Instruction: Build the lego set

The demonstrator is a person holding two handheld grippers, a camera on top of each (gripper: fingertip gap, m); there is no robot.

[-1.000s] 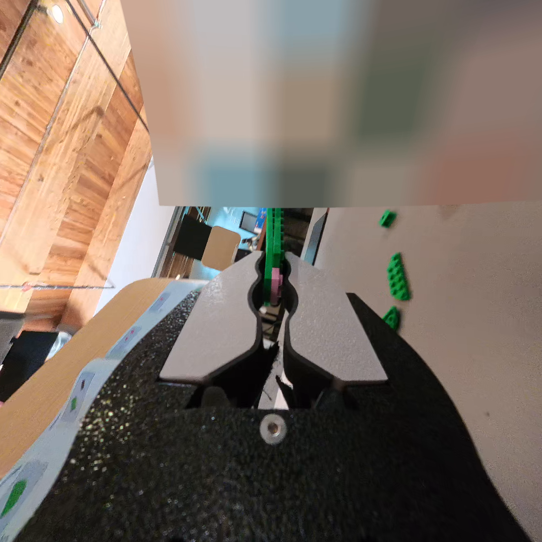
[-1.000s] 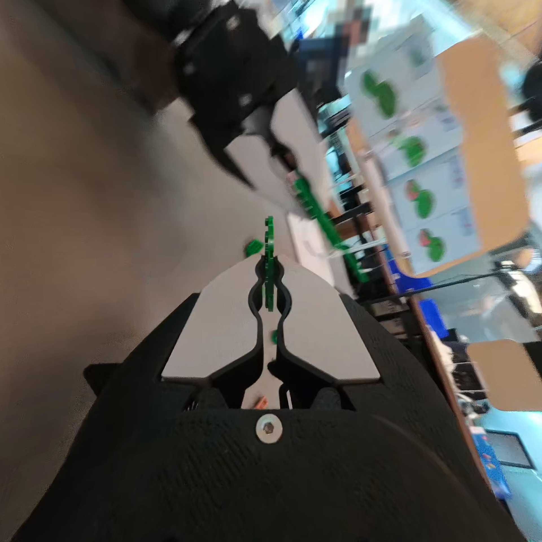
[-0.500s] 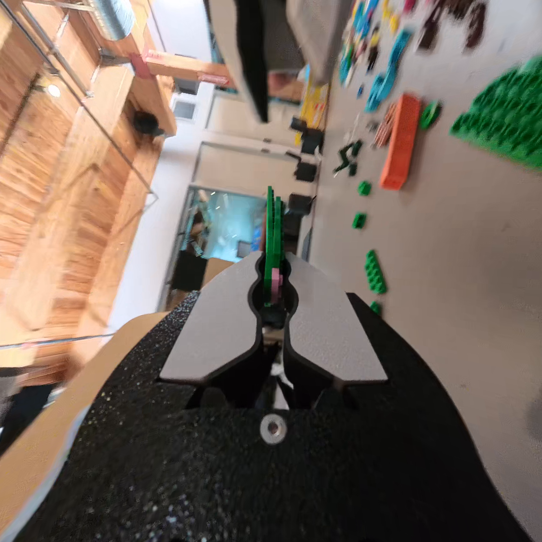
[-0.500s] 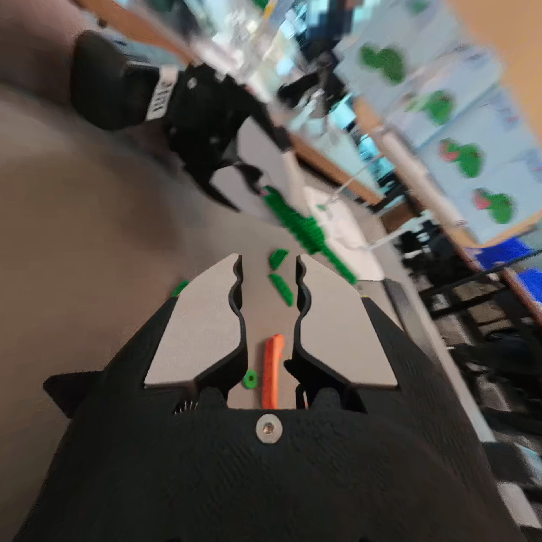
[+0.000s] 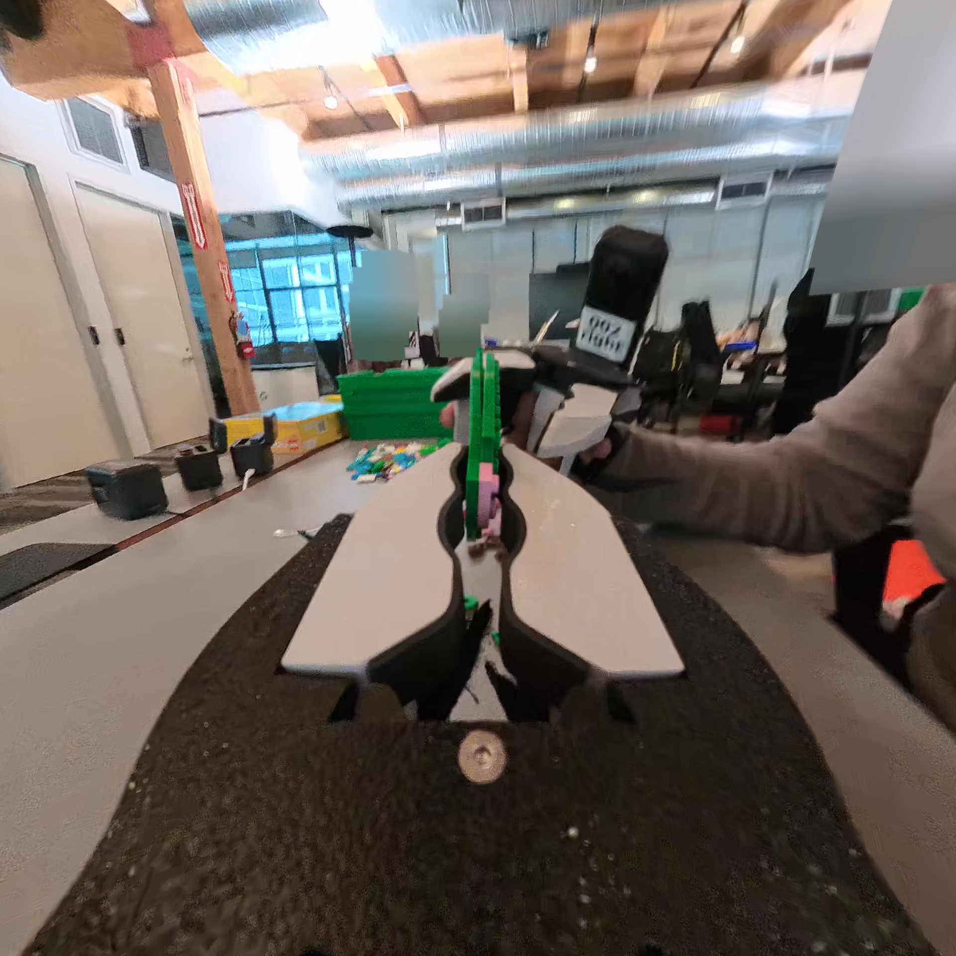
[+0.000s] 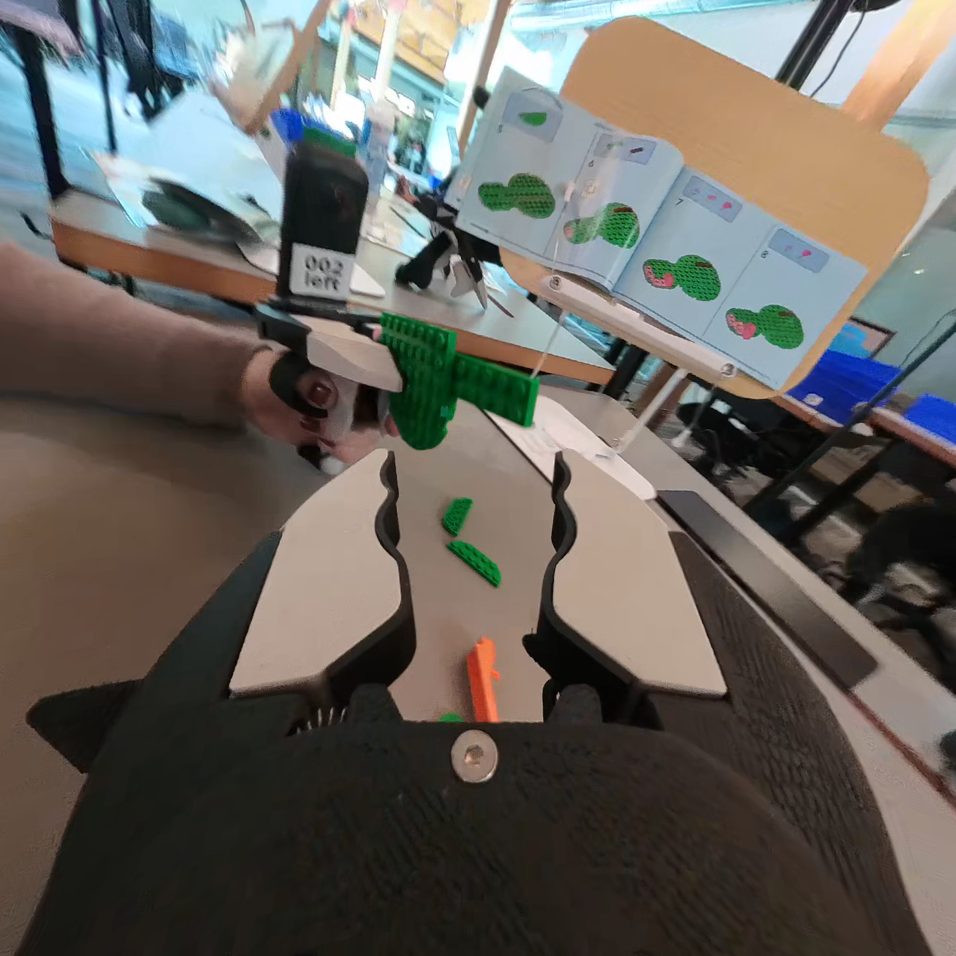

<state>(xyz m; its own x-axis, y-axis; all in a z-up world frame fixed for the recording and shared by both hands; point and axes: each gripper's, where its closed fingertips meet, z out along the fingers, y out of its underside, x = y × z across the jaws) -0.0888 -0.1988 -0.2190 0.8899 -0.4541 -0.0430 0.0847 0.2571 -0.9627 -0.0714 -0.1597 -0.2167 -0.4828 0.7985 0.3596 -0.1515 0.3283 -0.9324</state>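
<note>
The right gripper (image 6: 473,468) has been emptied, fingers spread above loose plates (image 6: 473,562) — the assembly (image 6: 439,385) stays pinched by the left gripper (image 5: 481,455); another piece likely follows.

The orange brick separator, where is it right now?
In the right wrist view, the orange brick separator lies on the table, low between the open right gripper's fingers, near two loose green plates.

Right tool (image 6: 473,522) now empty, apparently released.

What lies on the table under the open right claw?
Between the fingers of the right claw, two small green curved plates and an orange brick separator lie on the grey table. The claw body hides most of a green piece.
</note>
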